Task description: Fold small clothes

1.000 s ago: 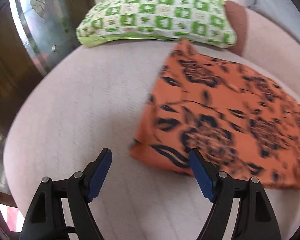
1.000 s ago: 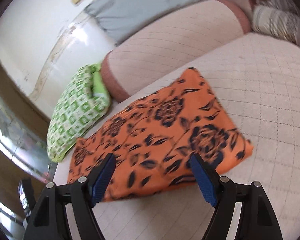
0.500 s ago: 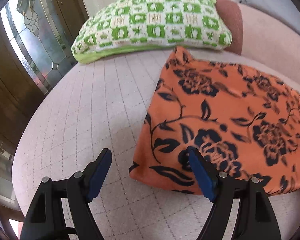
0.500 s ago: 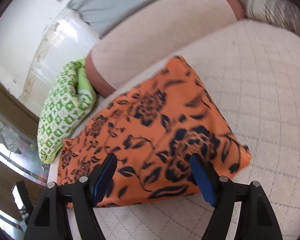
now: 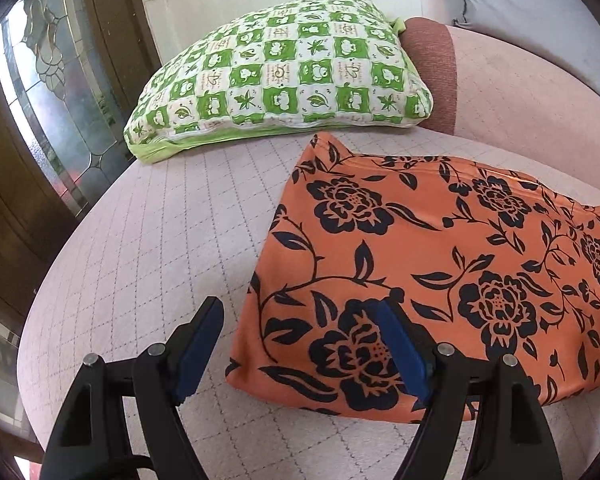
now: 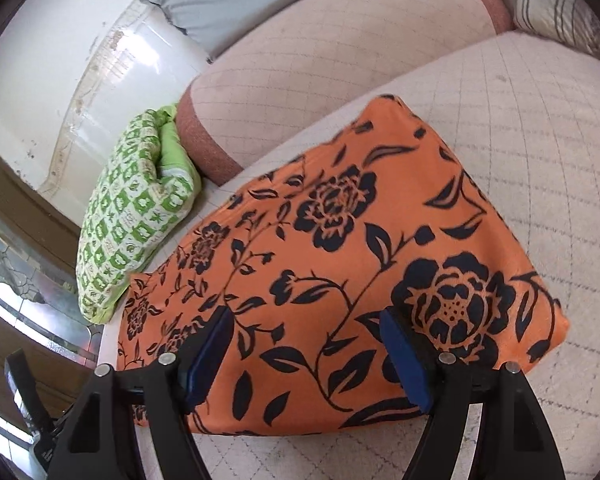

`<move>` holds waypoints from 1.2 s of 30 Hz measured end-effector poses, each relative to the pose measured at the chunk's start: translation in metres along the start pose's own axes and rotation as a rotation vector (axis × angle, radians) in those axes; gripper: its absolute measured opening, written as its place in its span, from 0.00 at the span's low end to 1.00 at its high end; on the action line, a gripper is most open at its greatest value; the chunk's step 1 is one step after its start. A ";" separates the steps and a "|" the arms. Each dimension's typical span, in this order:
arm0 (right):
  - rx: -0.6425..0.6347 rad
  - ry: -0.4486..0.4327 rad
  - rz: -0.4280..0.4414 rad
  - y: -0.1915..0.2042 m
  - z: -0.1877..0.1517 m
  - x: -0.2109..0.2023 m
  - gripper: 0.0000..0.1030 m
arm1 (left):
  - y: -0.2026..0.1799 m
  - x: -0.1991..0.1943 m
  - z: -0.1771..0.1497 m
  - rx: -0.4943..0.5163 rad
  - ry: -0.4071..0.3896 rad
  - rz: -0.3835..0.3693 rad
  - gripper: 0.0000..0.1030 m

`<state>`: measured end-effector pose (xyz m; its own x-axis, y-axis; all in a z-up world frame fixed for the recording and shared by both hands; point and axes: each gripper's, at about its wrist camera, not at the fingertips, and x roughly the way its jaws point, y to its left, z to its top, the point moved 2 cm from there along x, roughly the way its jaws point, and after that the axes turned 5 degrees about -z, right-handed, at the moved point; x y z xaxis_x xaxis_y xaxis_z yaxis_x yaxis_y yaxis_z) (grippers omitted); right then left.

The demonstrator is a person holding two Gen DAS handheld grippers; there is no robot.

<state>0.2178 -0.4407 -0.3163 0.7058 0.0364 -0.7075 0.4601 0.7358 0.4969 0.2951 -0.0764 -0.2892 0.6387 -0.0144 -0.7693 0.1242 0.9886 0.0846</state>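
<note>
Orange cloth [image 6: 340, 264] — under spread right gripper [image 6: 306, 354].

We see a quilted pale sofa [image 5: 148, 240], a green pillow [image 5: 284, 76], a white wall [image 6: 40, 80], a leaded-glass door [image 5: 48, 92], daylight coming through it.

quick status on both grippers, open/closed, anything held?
Left gripper: open, holding nothing, at the near corner of the orange floral cloth.
Right gripper: open, holding nothing, over the cloth's near edge.
</note>
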 end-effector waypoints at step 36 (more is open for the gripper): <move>0.316 0.140 0.144 -0.051 -0.049 -0.041 0.76 | 0.027 0.004 -0.065 -0.343 0.347 -0.486 0.78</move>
<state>0.1390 -0.4466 -0.3373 0.7049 0.2331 -0.6699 0.5205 0.4717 0.7117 0.2518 -0.0403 -0.3310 0.2837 -0.4763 -0.8323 0.0516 0.8743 -0.4827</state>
